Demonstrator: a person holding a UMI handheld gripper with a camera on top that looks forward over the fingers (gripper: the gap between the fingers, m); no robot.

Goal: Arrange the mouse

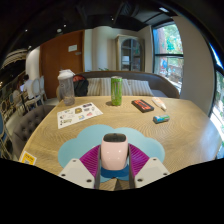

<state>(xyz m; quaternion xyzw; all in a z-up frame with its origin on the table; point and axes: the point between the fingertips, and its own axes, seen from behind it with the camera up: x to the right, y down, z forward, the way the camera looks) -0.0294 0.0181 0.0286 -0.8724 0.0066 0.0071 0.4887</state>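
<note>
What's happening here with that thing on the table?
A person is holding a hand-held tool over a round wooden table. A white computer mouse sits between its two fingers, above a light blue mat. Farther back stand a green cup, a paper sheet and a few small items.

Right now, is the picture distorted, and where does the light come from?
Gripper view: strong fisheye bending, so the round table edge and room curve; daylight enters by the window beyond the table, bright and washed out; the mouse between the fingers of the tool is sharp and evenly lit, the far room dimmer.
</note>
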